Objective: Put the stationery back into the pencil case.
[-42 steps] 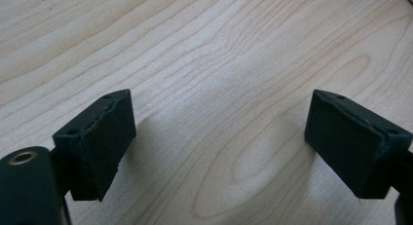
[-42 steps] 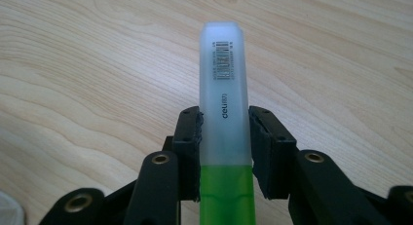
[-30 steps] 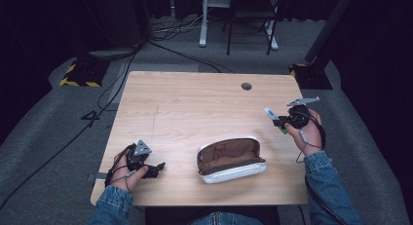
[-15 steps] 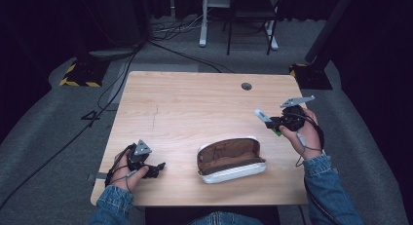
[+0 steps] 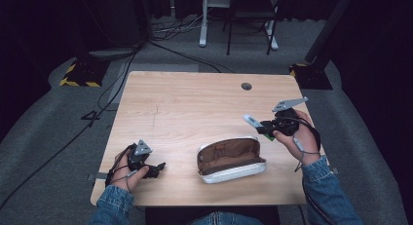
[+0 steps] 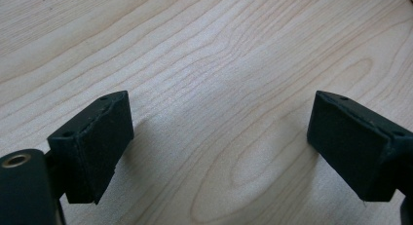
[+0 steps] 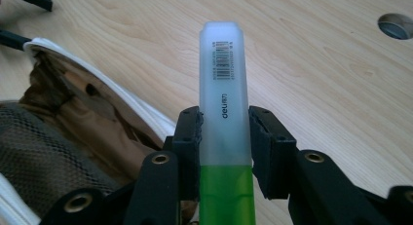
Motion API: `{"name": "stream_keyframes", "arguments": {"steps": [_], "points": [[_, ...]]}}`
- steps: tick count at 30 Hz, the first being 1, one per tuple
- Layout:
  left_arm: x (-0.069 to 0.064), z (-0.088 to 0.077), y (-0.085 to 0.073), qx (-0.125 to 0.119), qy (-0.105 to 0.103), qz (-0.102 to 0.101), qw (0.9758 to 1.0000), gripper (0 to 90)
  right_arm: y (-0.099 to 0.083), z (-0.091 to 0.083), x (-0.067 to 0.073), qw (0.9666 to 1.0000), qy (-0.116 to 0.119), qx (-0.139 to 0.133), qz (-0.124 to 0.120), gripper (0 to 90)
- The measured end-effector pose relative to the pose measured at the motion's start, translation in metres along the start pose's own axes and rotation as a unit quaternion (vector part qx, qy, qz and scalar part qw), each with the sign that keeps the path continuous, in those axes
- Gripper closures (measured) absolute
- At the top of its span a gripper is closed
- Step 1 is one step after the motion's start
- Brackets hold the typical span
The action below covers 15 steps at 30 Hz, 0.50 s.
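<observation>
R hand-held gripper (image 7: 224, 137) clenched on green highlighter (image 7: 223, 88) above open pouch (image 5: 230, 159); L hand-held gripper (image 6: 219, 147) released.

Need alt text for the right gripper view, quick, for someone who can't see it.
The right gripper clamps a green highlighter with a frosted cap between its black jaws. An open brown pencil case lies at left on the wooden table.

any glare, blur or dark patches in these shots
High view: the table is evenly lit, the floor around it nearly black. Left gripper view: soft shadows under the open jaws, wood grain sharp. Right gripper view: the highlighter barcode is readable, the pencil case slightly soft; no strong glare.
</observation>
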<state>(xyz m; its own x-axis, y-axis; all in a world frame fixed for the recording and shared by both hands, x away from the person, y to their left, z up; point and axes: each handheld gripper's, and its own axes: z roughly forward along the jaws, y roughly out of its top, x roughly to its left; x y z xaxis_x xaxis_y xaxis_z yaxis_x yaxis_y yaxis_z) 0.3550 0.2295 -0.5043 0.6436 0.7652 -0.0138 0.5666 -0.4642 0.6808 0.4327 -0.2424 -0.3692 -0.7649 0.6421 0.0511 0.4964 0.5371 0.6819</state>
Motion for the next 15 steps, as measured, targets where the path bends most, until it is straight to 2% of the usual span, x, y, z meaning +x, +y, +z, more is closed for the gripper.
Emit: {"name": "stream_keyframes", "arguments": {"steps": [5, 11, 15], "points": [[0.0, 0.0, 0.0, 0.0, 0.0, 0.0, 1.0, 9.7, 0.004, 0.0, 0.011, 0.9998, 0.015, 0.004, -0.011, 66.6], [0.0, 0.0, 0.0, 0.0, 0.0, -0.001, 1.0, 9.6, 0.009, 0.0, 0.029, 0.9984, 0.039, 0.011, -0.038, 66.6], [0.0, 0.0, 0.0, 0.0, 0.0, -0.001, 1.0, 9.6, 0.011, 0.001, 0.036, 0.9974, 0.049, 0.014, -0.051, 66.6]]}}
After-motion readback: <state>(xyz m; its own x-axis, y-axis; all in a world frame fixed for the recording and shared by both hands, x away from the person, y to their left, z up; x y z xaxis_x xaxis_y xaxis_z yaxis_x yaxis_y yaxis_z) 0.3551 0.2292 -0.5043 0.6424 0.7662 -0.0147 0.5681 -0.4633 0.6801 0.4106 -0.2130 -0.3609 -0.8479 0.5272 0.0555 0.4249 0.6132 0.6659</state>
